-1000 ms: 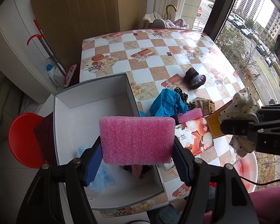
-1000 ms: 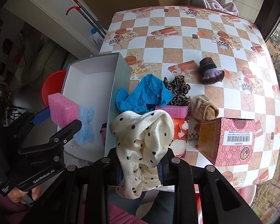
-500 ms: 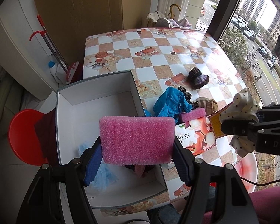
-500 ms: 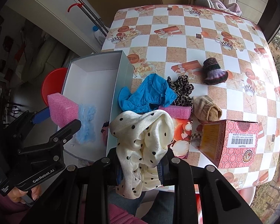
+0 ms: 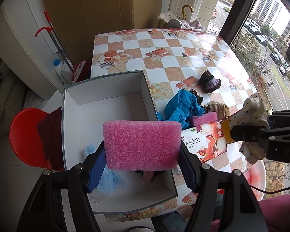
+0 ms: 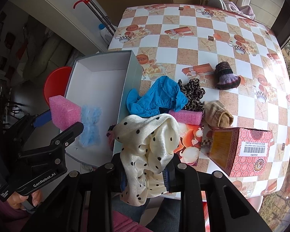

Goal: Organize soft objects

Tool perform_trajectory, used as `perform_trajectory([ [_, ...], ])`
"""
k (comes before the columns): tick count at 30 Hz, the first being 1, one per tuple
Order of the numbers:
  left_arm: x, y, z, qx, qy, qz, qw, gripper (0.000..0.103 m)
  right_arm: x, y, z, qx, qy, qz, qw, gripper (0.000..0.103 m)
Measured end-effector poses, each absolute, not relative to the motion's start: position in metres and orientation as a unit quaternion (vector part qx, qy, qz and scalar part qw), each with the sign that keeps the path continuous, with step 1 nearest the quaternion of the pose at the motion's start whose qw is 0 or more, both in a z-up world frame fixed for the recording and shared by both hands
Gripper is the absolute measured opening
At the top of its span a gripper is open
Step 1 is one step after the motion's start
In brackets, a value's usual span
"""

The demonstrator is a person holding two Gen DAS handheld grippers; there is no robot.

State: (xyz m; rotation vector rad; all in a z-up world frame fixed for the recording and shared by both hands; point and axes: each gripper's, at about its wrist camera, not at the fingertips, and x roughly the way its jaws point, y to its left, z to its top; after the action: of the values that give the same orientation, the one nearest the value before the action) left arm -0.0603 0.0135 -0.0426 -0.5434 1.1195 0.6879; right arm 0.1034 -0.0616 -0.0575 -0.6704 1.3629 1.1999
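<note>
My left gripper (image 5: 141,166) is shut on a pink foam block (image 5: 142,145) and holds it above the open white box (image 5: 104,89); the block also shows in the right wrist view (image 6: 64,111). My right gripper (image 6: 147,176) is shut on a cream polka-dot cloth (image 6: 150,139), held above the table's near edge right of the box. Inside the box lie a light blue fluffy piece (image 6: 89,125) and a dark item, partly hidden. On the table lie a blue cloth (image 6: 156,96), a leopard scrunchie (image 6: 194,94), a second pink foam block (image 6: 185,117), a tan sock (image 6: 218,116) and a dark knit hat (image 6: 226,76).
A red patterned carton (image 6: 247,150) and a flat floral pack (image 6: 187,141) sit near the table's front edge. A red stool (image 5: 23,135) with dark cloth stands left of the box. A mop (image 5: 56,42) and bottle lean by the wall.
Both grippers have drawn back slightly toward me with their loads; the table and box sit a little farther away in view. Both grips are unchanged.
</note>
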Motion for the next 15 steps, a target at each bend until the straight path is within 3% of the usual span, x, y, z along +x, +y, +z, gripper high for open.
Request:
perform_trajectory([
  [15,-0.074,0.020,-0.046,-0.262,0.509,0.328,0.752,0.073,0.090,-0.052,-0.060,-0.303,0.574,0.518,0.556,0.029],
])
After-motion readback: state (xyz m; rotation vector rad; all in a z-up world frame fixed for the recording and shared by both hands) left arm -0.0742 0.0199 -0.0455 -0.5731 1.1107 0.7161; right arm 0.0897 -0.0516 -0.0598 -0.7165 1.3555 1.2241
